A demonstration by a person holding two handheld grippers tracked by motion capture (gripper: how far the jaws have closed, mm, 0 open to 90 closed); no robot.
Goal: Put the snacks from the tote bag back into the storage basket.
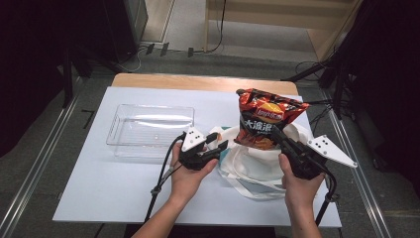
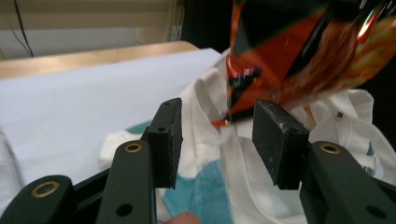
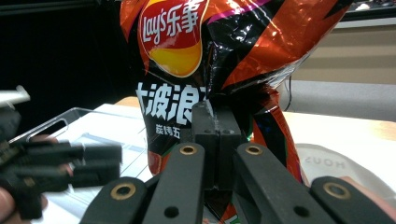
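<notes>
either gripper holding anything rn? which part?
Right gripper is shut on the chip bag, pinching a fold low on its front. Left gripper is open over the white tote bag, holding nothing.

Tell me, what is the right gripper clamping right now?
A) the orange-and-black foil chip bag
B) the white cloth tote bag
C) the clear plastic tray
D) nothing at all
A: the right gripper has its jaws pressed together on the orange-and-black foil chip bag, which it holds upright above the white cloth tote bag.
</notes>
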